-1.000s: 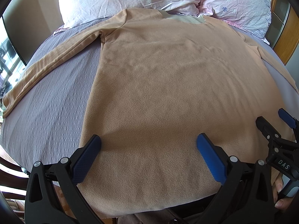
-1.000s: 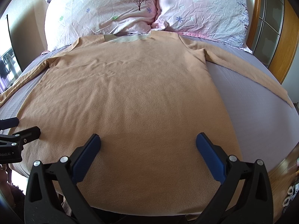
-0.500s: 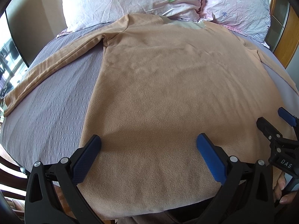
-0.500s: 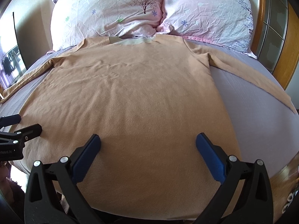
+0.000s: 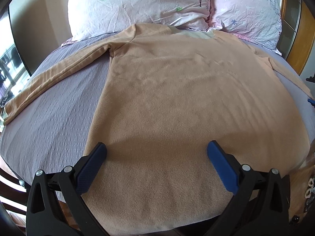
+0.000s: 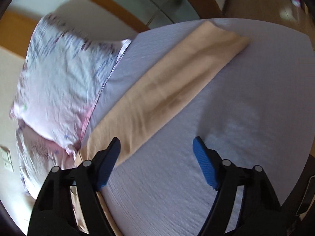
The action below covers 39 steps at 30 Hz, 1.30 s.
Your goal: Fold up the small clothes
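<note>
Shirt flat on bed — both tongs agape, empty.

– What do the tools look like?
– The left gripper has black plastic arms with triangular cut-outs, round silver screws at the joints and blue textured pads on its fingers
– And the other?
– The right gripper is the same: black arms, silver screws, blue ribbed pads
</note>
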Motion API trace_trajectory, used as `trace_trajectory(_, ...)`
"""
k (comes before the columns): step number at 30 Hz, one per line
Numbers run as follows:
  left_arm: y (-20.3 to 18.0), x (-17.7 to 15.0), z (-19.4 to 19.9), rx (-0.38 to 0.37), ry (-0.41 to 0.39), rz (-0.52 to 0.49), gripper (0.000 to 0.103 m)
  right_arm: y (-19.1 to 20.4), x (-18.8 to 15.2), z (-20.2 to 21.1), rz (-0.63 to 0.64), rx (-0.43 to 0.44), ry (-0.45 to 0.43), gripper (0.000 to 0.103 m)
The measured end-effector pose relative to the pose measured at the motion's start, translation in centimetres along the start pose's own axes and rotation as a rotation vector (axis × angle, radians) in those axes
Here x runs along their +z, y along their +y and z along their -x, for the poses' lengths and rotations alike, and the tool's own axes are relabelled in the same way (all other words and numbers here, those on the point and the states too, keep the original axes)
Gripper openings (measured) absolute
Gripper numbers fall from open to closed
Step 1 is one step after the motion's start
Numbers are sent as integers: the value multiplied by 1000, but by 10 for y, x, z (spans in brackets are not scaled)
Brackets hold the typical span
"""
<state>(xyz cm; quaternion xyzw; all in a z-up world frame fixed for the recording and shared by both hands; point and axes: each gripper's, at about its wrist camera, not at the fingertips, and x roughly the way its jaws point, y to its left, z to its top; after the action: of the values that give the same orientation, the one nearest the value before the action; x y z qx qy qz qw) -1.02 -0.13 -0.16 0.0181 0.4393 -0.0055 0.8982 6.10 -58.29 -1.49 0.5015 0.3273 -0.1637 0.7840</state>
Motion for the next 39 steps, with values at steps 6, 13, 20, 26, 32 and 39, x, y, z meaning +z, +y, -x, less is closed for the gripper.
trace_trajectory(6, 1, 1, -3, 0, -43, 7, 102, -17, 36, -10, -137, 30, -43, 74)
trace_trajectory(13, 23, 10, -4, -131, -85, 96, 102, -23, 67, -24, -187, 6, -130, 44)
trace_trajectory(20, 114, 17, 2, -417, -202, 400, 102, 93, 47, -4, 234, 0, -237, 6)
trace_trajectory(26, 197, 16, 14, -319, -270, 630, 102, 278, -104, 7, 787, 341, -122, 6)
trace_trajectory(32, 248, 13, 25, -261, -312, 779, 102, 362, -327, -58, 1278, 472, 389, 22)
trace_trajectory(39, 291, 7, 12, -231, -278, 918, 102, 340, -360, -66, 1305, 472, 471, 69)
